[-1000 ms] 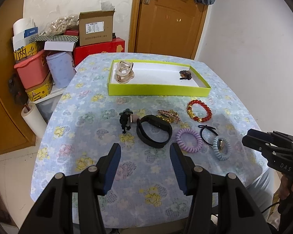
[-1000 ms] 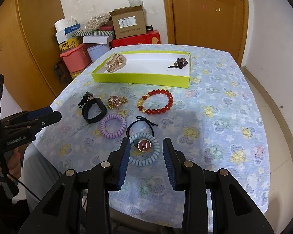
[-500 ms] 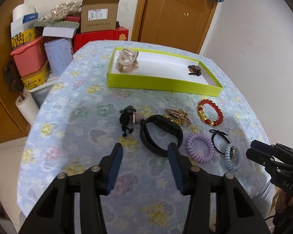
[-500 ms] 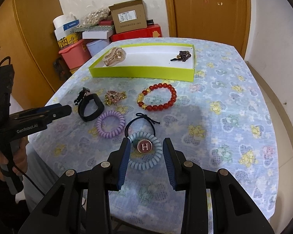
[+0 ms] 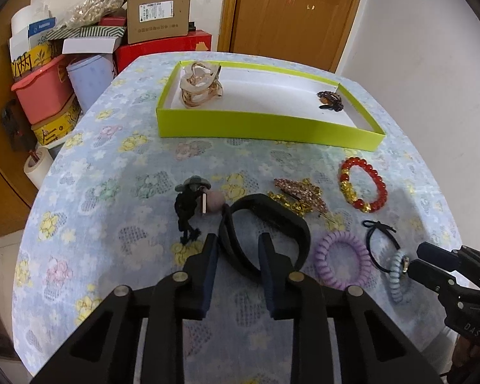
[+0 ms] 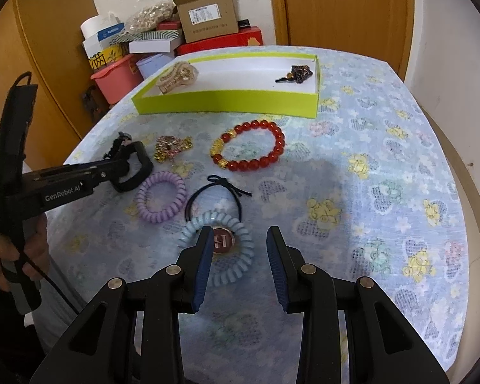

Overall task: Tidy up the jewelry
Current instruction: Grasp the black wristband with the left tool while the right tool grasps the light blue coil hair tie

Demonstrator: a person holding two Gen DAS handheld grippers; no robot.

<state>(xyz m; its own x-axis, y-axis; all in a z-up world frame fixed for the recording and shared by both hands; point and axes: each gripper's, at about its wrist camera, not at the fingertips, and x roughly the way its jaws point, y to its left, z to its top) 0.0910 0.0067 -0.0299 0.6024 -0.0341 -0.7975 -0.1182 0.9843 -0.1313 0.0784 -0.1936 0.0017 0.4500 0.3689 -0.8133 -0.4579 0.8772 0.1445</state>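
Left hand-held gripper (image 5: pixel 236 246): fingers apart at a middling gap, holding nothing, set on either side of the near rim of the black band (image 5: pixel 265 233); contact could not be told.
Right hand-held gripper (image 6: pixel 240 240): fingers apart, empty, low over the bench (image 6: pixel 384 176), its left finger overlapping the blue coil tie (image 6: pixel 217 249).
Only in the right view: an "H" disc at the centre of the blue coil tie; the left view showed it edge-on.
Only in the left view: a dark hair ornament (image 5: pixel 192 204) with a pink pad, just left of the black band.
Loose on the bench: purple coil tie (image 6: pixel 161 196), black elastic (image 6: pixel 214 198), red bead bracelet (image 6: pixel 249 150), gold brooch (image 6: pixel 171 148).
Green box (image 5: pixel 265 126): held a beige hair claw (image 5: pixel 200 83) at its left end and a small dark clip (image 5: pixel 331 100) at its right end.
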